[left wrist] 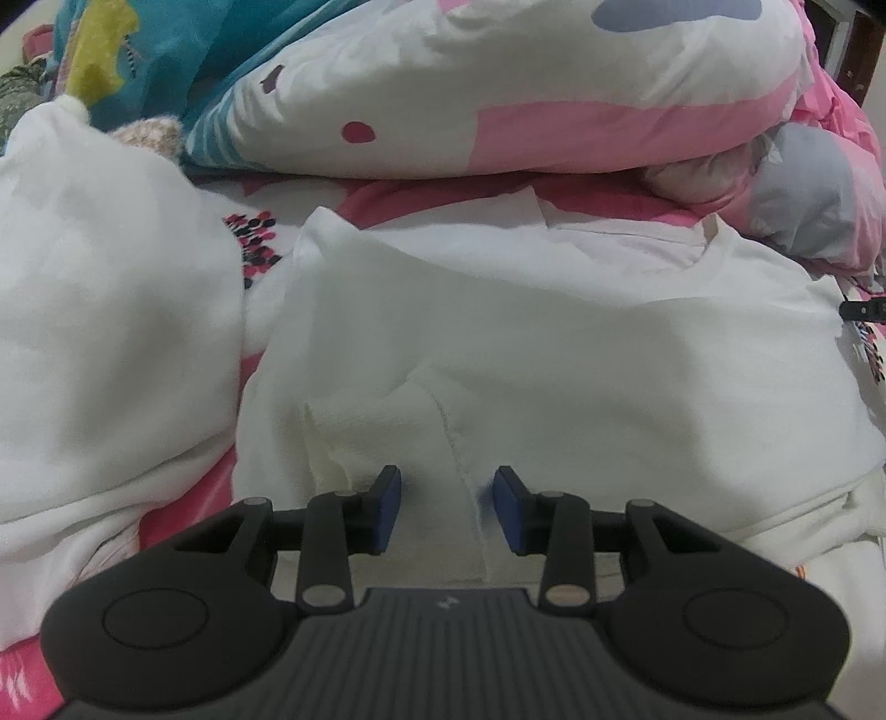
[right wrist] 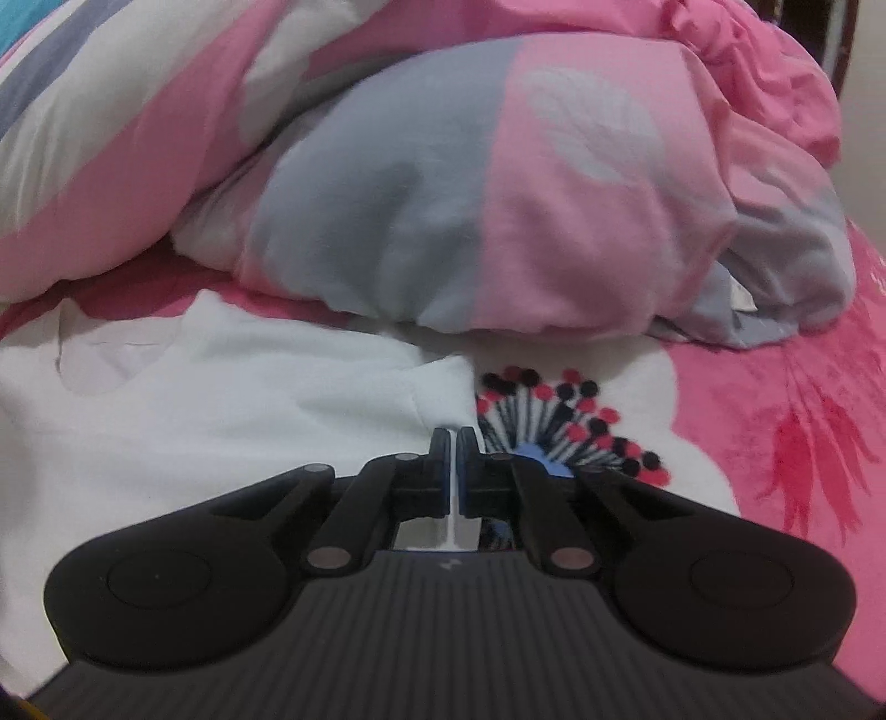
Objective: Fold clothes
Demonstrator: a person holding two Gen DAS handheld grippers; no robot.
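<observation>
Closest in on the left wrist cam, the left gripper [left wrist: 447,507] sits with its blue pads spread apart and nothing between them, hovering right over a seam and folded-over flap of the white t-shirt [left wrist: 554,343]. On the right wrist cam the right gripper [right wrist: 454,462] is clamped down tight on a thin edge of that same white t-shirt [right wrist: 221,421], you can see the white fabric pinched between the pads. The shirt is spread out flat-ish on the pink bedsheet [right wrist: 775,443], the one with a white patch and a fan of red and black dots [right wrist: 559,421] just beside the right gripper's tips. The shirt's neckline is at the far end. To the left of the shirt there's another white garment [left wrist: 111,310] lying bunched up. Further back a puffy comforter [right wrist: 498,194] in pink, grey and white is piled right up against the shirt's far edge, and a teal and yellow fabric [left wrist: 144,50] sits way back at the top left.
</observation>
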